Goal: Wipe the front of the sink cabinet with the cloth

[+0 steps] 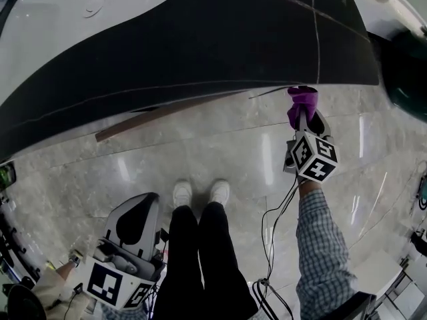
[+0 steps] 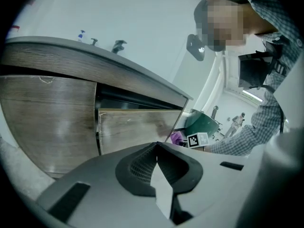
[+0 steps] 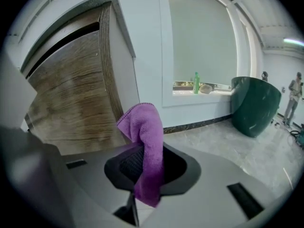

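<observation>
The sink cabinet (image 1: 200,52) runs across the top of the head view; its wood-grain front (image 2: 133,127) fills the left gripper view, and that same front (image 3: 71,99) is at the left of the right gripper view. My right gripper (image 1: 303,115) is shut on a purple cloth (image 1: 301,102), held at the cabinet's right end near its lower edge. The cloth (image 3: 145,141) sticks up between the jaws of the right gripper (image 3: 142,151). Whether it touches the wood cannot be told. My left gripper (image 1: 148,199) hangs low by my left leg, shut and holding nothing, and the left gripper (image 2: 156,145) points at the cabinet.
A dark green tub (image 3: 256,106) stands right of the cabinet. A green bottle (image 3: 195,83) stands on the window ledge. Cables (image 1: 273,239) trail over the marble floor by my right side. My white shoes (image 1: 200,193) stand just short of the cabinet. A faucet (image 2: 118,45) is on the counter.
</observation>
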`<state>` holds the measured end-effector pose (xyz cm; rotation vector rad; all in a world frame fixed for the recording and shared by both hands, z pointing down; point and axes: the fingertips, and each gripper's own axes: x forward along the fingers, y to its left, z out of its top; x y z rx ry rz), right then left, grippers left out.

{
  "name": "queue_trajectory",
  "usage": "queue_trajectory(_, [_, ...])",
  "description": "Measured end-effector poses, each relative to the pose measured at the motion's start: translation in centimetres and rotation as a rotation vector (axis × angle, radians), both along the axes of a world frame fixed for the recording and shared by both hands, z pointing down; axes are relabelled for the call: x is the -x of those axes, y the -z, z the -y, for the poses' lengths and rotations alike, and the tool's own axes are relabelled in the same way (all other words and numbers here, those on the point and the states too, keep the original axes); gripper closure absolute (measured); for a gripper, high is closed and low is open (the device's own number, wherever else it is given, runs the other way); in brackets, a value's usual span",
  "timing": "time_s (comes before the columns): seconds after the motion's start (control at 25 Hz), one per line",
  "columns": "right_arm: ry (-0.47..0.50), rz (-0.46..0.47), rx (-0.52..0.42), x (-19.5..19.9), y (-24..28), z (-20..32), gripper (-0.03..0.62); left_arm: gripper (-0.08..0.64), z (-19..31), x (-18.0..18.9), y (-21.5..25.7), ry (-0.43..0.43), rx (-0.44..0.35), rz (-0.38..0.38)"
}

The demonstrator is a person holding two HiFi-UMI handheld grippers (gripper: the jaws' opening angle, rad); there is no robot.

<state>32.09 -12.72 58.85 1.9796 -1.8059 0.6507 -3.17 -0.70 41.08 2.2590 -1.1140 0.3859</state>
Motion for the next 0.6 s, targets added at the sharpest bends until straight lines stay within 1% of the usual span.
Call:
queue_trajectory(0.12, [0.031, 0.013, 0.027, 2.0, -1.5, -0.1, 0.515, 0.549, -0.7, 0.2, -0.5, -0.011, 0.014, 0.001])
queue_trajectory(0.28, [0.079, 0.036, 0.048, 5.5, -3.1, 0.2, 0.515, 0.549, -1.1, 0.9, -1.1, 0.001, 0.028, -0.006])
queue_trajectory(0.6, [0.140, 0.068, 0.054, 10.8, -3.6, 0.5, 0.515, 0.549, -1.4, 2.3, -1.0, 0.029, 0.027, -0.022])
